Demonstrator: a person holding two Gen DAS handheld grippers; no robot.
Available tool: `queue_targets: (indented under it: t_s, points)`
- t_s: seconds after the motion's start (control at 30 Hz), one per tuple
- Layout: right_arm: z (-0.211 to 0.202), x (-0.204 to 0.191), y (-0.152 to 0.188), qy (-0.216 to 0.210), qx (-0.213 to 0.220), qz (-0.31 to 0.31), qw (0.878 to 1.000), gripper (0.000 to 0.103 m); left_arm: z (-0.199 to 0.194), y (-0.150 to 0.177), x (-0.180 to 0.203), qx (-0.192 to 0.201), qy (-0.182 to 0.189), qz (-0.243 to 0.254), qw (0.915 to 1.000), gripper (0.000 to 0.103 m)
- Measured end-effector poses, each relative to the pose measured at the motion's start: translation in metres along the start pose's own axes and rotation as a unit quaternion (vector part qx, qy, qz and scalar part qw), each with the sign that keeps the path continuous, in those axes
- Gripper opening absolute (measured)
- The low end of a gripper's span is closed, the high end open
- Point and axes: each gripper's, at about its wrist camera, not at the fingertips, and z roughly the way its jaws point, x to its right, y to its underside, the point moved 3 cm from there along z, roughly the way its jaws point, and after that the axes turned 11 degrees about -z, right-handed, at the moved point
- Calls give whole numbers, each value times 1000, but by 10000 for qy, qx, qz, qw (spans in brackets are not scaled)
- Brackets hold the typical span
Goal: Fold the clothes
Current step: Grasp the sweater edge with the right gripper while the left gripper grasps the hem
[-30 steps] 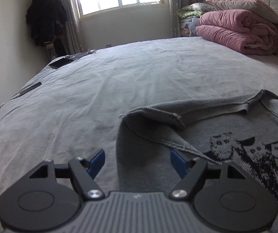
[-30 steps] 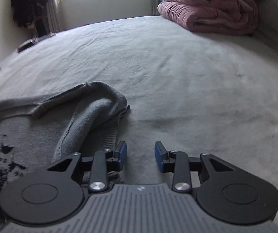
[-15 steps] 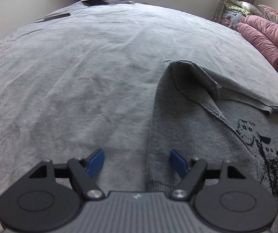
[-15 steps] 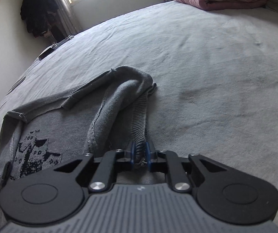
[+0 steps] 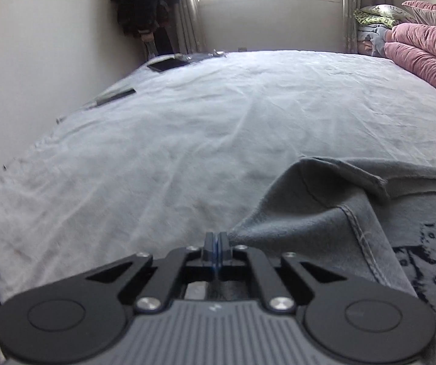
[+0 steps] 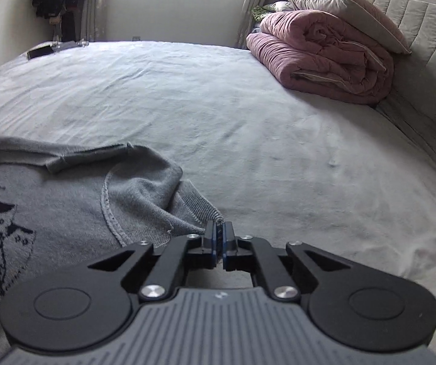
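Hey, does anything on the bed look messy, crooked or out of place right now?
Only the grey sweater: its right sleeve is bunched and its top edge is folded over. The right gripper is shut on the ribbed cuff. Nothing looks spilled or damaged on the bed sheet.

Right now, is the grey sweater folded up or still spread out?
Mostly spread: the grey sweater lies flat, cat print showing, only its sleeves turned over the body. Both the left gripper and right gripper pinch cuffs.

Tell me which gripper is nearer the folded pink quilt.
Right. The right gripper grips the sweater cuff on the folded pink quilt's side; the left gripper grips the opposite sleeve.
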Motion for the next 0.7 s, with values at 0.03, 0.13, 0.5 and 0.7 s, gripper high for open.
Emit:
queue_targets:
  t_s: [0.03, 0.13, 0.5, 0.7]
  points:
    - [4, -5, 5, 23, -70, -129, 9999, 3, 4, -2, 0, 76, -102, 102, 9999, 1]
    - [17, -19, 20, 75, -218, -359, 9991, 3, 15, -7, -1, 303, -408, 408, 9979, 1]
    - [19, -32, 20, 201, -23, -551, 9983, 3, 42, -29, 10, 1223, -1422, 1904, 9636, 1]
    - [21, -33, 16, 332, 166, -472, 9982, 3, 59, -48, 29, 1675, -2065, 2930, 9184, 0]
